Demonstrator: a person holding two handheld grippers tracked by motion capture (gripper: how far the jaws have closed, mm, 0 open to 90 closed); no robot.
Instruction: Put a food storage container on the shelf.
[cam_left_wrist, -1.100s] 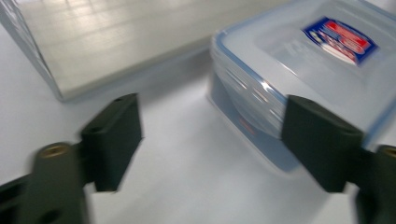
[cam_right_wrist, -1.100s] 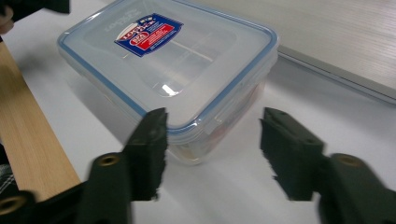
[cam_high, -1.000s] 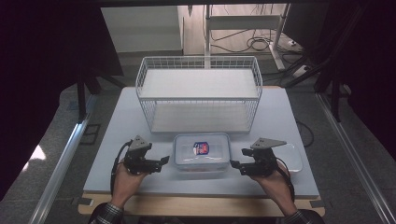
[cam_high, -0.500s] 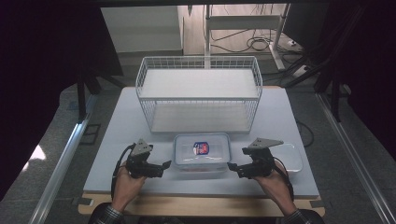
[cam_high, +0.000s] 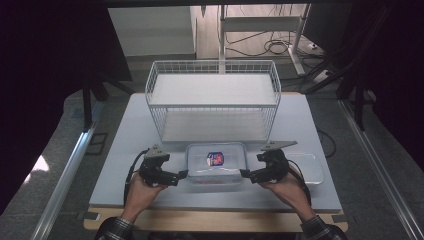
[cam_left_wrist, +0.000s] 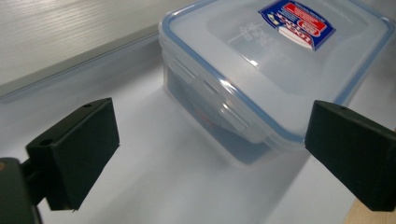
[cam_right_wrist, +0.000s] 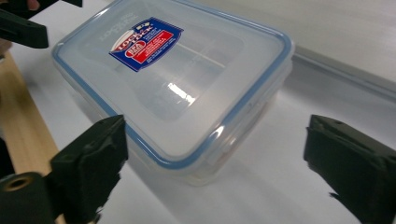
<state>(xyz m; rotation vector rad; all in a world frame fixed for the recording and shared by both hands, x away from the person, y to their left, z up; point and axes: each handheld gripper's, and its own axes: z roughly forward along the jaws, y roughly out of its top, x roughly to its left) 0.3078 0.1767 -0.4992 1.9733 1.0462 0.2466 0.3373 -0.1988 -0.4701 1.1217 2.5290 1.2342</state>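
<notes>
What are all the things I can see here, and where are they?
box: 1, clear with a blue-rimmed lid and a red and blue label, at the near middle of the table, between the two grippers
lid: 1, clear, lying flat on the table, to the right of the box
basket: 1, white wire, at the far middle of the table
table: 1, pale grey top with a wooden near edge
left gripper: 1, black, jaws open at the box's left end
right gripper: 1, black, jaws open at the box's right end
hands: 2, one holding each gripper, checked sleeves
</notes>
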